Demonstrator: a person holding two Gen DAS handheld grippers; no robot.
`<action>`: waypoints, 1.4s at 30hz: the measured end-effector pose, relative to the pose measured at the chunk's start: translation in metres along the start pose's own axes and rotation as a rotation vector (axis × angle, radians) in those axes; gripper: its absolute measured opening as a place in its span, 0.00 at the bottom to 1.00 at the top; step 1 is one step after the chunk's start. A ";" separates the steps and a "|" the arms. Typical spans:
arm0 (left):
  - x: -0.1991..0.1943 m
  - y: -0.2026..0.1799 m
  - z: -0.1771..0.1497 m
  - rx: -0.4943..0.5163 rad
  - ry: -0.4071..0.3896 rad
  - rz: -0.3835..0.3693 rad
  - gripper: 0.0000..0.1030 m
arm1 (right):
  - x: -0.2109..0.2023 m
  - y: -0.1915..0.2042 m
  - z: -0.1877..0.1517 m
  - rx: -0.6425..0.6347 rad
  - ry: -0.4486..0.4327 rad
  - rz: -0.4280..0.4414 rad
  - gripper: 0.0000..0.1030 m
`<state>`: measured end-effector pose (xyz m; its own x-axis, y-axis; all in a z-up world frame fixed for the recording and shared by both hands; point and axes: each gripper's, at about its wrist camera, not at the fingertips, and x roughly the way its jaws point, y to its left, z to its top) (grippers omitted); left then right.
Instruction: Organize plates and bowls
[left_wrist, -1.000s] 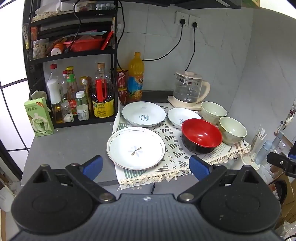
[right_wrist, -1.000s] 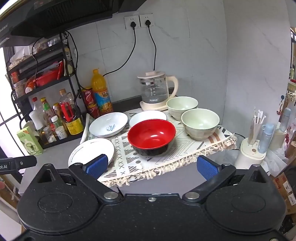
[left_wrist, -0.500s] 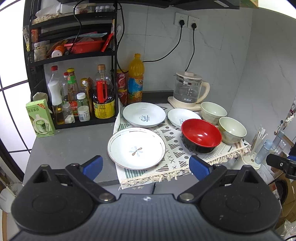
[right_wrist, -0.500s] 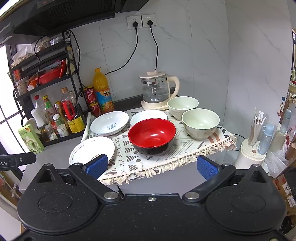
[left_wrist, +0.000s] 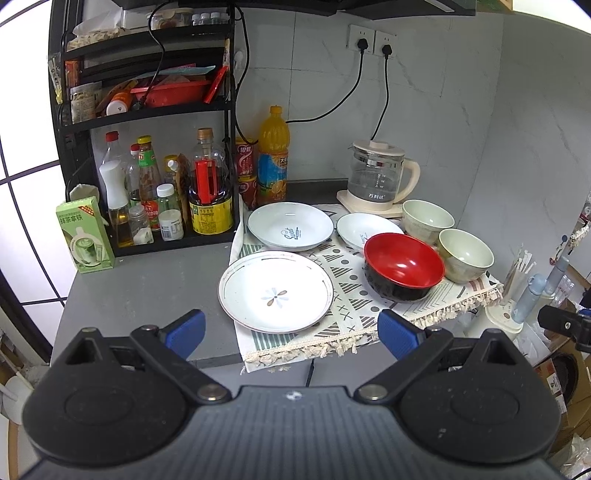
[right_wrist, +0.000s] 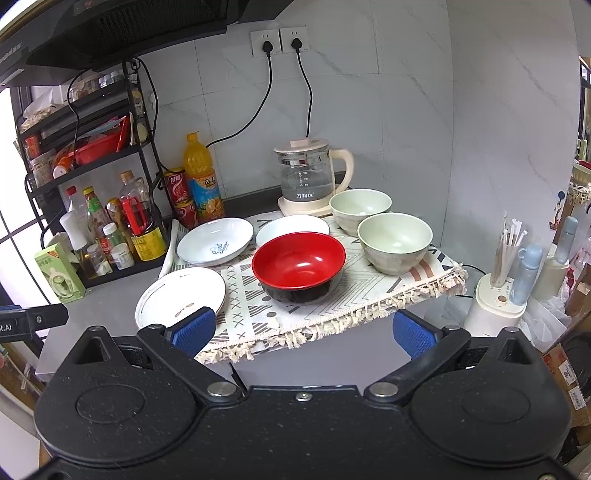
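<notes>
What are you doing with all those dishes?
A person holds a tool in each hand, about to tidy plates and bowls. Both the left tool and the right tool are open, holding nothing, short of the patterned cloth. On it sit three white plates, a red bowl and two pale green bowls, none stacked. The flower plate is nearest the left tool. Nothing has been picked up yet.

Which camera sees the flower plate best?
The left wrist view: the flower plate lies whole between the open fingers, its flower plain. In the right wrist view the same plate sits off left, its near edge hidden behind a blue pad.
</notes>
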<state>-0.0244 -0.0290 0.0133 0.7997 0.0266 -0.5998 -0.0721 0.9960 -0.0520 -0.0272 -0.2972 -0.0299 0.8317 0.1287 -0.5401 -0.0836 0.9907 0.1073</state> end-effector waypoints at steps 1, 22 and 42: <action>0.000 0.000 0.000 0.000 0.001 -0.002 0.96 | 0.000 -0.001 -0.001 0.004 0.003 0.001 1.00; 0.002 -0.011 -0.003 0.014 0.015 -0.010 0.96 | -0.006 -0.005 -0.003 -0.002 0.011 0.011 1.00; 0.011 -0.017 -0.015 0.026 0.051 -0.031 0.96 | -0.009 -0.010 -0.009 0.002 0.031 0.011 1.00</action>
<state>-0.0238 -0.0470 -0.0043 0.7697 -0.0083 -0.6383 -0.0315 0.9982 -0.0510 -0.0391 -0.3079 -0.0338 0.8133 0.1411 -0.5645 -0.0915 0.9891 0.1155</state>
